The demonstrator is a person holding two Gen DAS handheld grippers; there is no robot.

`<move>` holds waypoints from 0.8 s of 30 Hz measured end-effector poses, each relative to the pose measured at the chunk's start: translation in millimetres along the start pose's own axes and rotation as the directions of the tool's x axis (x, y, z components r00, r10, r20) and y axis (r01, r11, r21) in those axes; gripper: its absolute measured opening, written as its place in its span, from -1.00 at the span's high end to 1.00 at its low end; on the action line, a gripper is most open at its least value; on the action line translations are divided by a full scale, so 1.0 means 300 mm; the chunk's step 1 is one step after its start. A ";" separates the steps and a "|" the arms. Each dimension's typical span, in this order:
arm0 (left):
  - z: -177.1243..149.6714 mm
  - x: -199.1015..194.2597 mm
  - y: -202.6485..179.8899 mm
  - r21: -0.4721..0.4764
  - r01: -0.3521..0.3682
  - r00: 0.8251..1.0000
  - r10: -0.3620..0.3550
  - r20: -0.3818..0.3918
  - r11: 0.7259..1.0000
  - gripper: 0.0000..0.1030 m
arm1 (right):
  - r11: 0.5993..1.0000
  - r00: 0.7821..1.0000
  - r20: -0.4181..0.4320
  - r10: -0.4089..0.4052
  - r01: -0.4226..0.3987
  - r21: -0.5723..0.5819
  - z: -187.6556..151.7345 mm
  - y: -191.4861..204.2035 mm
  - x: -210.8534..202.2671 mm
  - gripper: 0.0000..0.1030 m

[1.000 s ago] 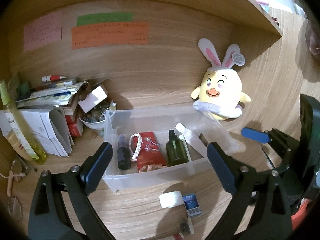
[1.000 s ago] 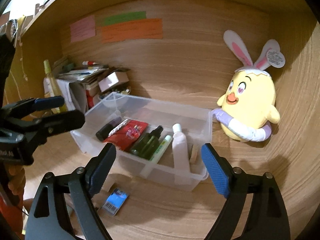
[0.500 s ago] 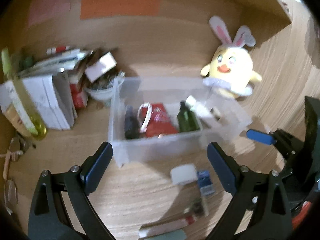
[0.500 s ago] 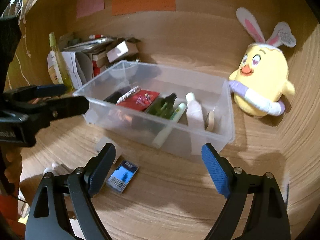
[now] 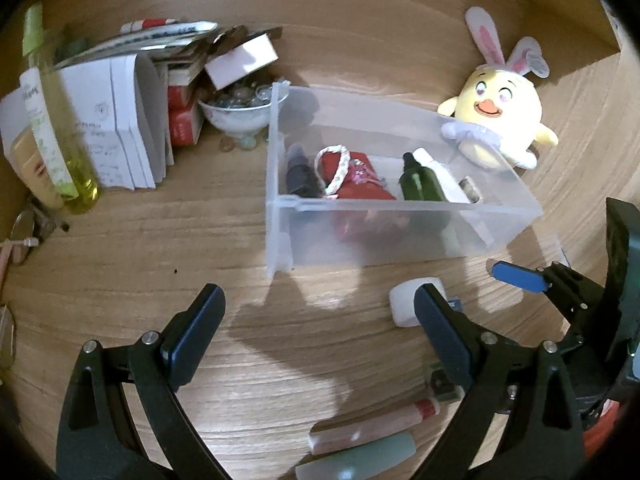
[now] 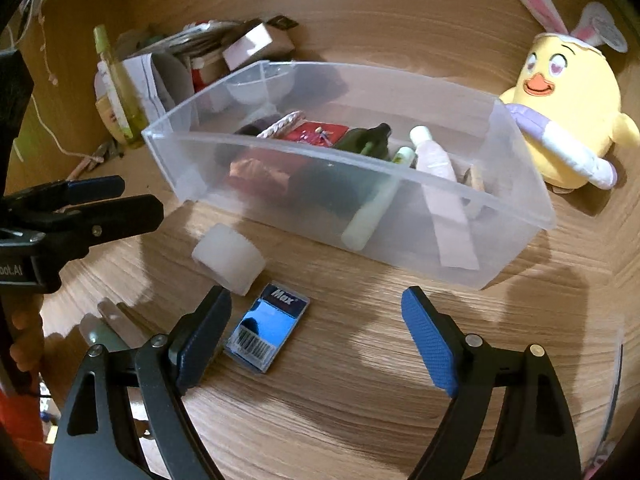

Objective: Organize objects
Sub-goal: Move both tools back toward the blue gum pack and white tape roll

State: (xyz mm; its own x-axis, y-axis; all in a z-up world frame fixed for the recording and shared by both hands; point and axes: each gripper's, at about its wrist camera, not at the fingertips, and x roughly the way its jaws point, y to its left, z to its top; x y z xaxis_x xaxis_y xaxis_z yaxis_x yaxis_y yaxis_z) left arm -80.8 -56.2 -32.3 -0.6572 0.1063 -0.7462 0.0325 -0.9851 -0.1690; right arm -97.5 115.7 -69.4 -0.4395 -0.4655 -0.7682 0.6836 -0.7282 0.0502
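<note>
Two tubes (image 5: 360, 444) lie near white roll (image 5: 408, 304).

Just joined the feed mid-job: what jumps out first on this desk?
The yellow plush chick with bunny ears sits at the back right, beside a clear plastic bin holding bottles and a red pouch. In front of the bin, a white tape roll and a blue card lie loose on the desk.

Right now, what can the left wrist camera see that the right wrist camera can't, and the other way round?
Only the left wrist view shows the reddish tube and pale green tube lying near its fingers.

Only the right wrist view shows the whole blue card with its barcode.

Both show the clear bin, the white roll, the yellow chick toy and the dark green bottle.
</note>
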 end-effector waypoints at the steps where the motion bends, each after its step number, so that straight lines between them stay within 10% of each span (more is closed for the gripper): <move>1: -0.003 0.002 0.003 -0.001 -0.002 1.000 0.002 -0.003 1.000 -0.87 | 1.000 1.000 0.000 -0.007 0.007 -0.009 -0.001 0.007 0.002 -0.63; 14: -0.010 0.004 -0.034 0.040 0.004 1.000 -0.003 -0.015 0.999 -0.87 | 0.998 1.000 -0.019 0.016 -0.017 -0.060 -0.017 0.023 0.004 0.06; 24: -0.003 0.061 -0.128 0.090 0.055 0.996 -0.049 -0.069 0.994 -0.87 | 1.000 1.000 -0.025 0.016 -0.016 -0.009 -0.038 -0.048 -0.037 0.07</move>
State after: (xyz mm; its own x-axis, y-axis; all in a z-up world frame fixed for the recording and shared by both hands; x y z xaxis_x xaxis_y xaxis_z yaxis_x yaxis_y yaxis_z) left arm -93.3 -16.2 -40.2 -0.6045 0.1635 -0.7797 -0.0717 -0.9859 -0.1512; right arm -95.6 137.1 -68.9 -0.4138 -0.4644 -0.7830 0.6959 -0.7158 0.0568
